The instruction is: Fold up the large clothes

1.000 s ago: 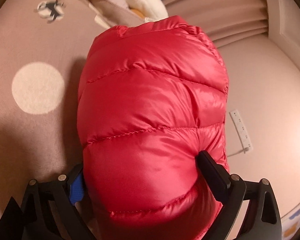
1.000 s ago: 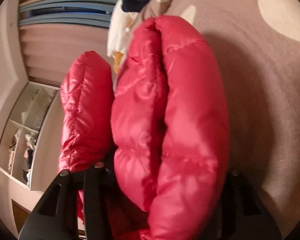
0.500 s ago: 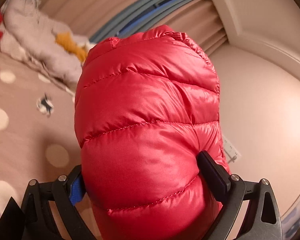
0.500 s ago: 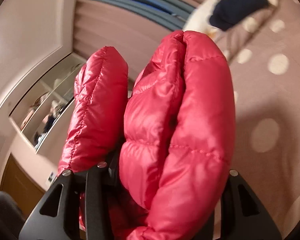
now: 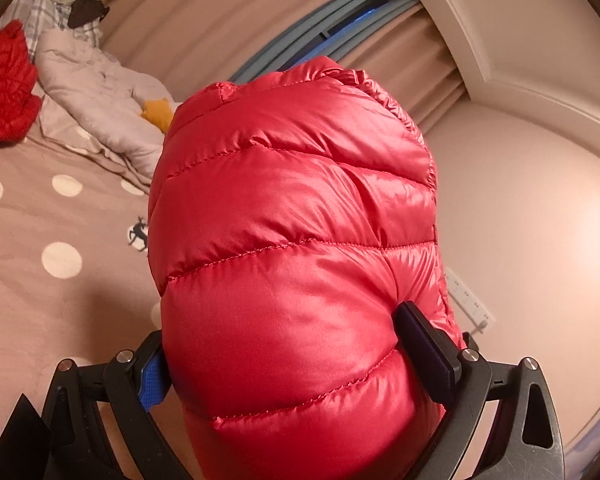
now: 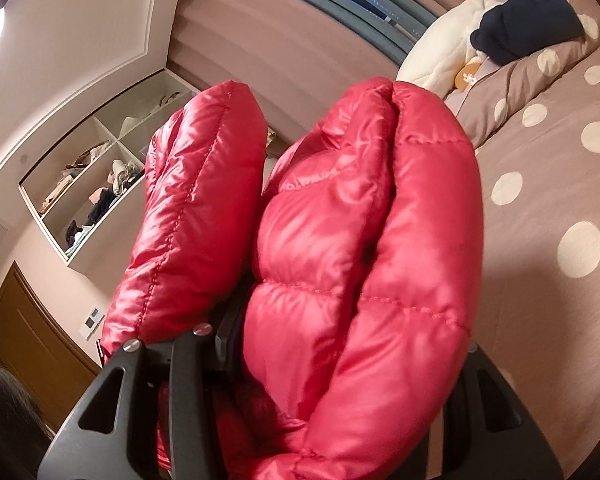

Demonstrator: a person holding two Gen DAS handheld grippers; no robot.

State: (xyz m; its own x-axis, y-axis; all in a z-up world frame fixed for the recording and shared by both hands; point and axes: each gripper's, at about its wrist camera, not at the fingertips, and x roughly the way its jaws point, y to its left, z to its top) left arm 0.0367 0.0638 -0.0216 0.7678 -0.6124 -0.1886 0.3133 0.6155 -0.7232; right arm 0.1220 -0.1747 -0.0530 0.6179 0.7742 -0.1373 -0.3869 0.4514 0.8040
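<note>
Above the dotted brown bedspread (image 5: 40, 300), your left gripper (image 5: 292, 356) and right gripper (image 6: 340, 364) each clamp the glossy red quilted down jacket (image 5: 292, 240), bulging away from you.

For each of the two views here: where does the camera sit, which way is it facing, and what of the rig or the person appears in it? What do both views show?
Left wrist: on the left gripper, facing along its fingers across the spotted bedspread toward the curtains; both fingers clamp the red puffer jacket.
Right wrist: on the right gripper, facing the curtains and wall shelves; its fingers hold bunched jacket folds; dark hair at bottom left.
Shared: jacket, bedspread, curtains.
</note>
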